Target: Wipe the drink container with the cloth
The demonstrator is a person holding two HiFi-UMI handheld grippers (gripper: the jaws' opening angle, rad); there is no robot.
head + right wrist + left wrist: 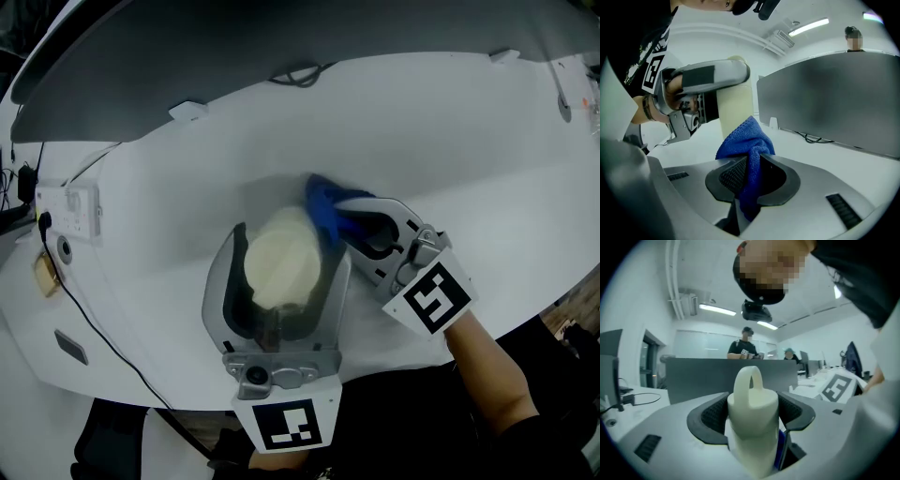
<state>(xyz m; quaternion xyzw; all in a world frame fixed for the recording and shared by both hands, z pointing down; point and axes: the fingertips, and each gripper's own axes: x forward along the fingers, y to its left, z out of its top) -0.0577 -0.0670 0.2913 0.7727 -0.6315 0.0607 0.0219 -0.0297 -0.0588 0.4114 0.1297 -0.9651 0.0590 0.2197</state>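
Observation:
A cream drink container [281, 262] with a loop handle on top stands upright between the pads of my left gripper [286, 246], which is shut on it just below the cap. The left gripper view shows the container [752, 427] filling the gap in the left gripper [753, 404]. My right gripper [361, 220] is shut on a blue cloth [323, 202] and holds it against the container's right side. In the right gripper view the cloth [745, 140] bunches out of the right gripper [752, 164] and hides the foot of the container [736, 108].
The white table [469, 141] ends at a grey partition [281, 37] at the back. A white socket block [70, 208] and a cable lie at the left, more cable [295, 70] at the partition. People stand behind the partition [745, 345].

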